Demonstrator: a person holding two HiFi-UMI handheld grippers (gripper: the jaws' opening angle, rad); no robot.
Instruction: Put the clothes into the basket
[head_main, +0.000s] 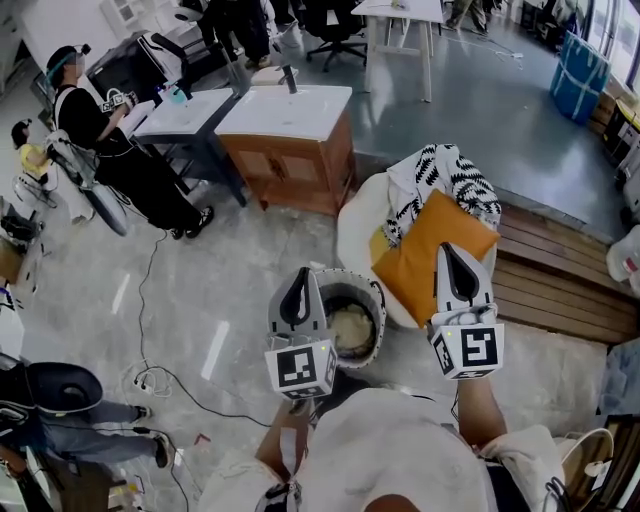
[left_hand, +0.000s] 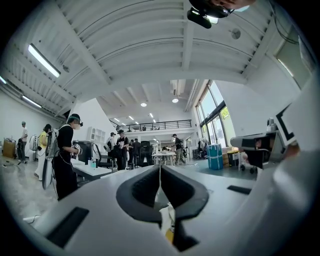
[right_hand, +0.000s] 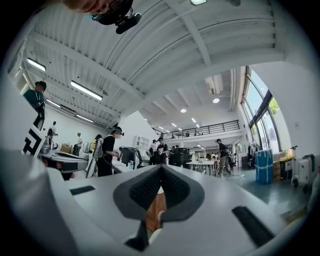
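Both were shut and empty: left gripper (head_main: 302, 275) above the basket (head_main: 381, 305), right gripper (head_main: 448, 250) over the orange cloth (head_main: 415, 262). Going in closed, it could've shoved that off the chair (head_main: 352, 230).

Two tongs are in frame, the left tongs (head_main: 301, 280) and the right tongs (head_main: 450, 255), along with one basket (head_main: 377, 297). The cloths number three: one cream cloth (head_main: 352, 330), one orange cloth (head_main: 415, 250) and one patterned cloth (head_main: 445, 175). Also counted are one white chair (head_main: 355, 225), one wooden cabinet (head_main: 290, 165) and one blue bin (head_main: 578, 75).
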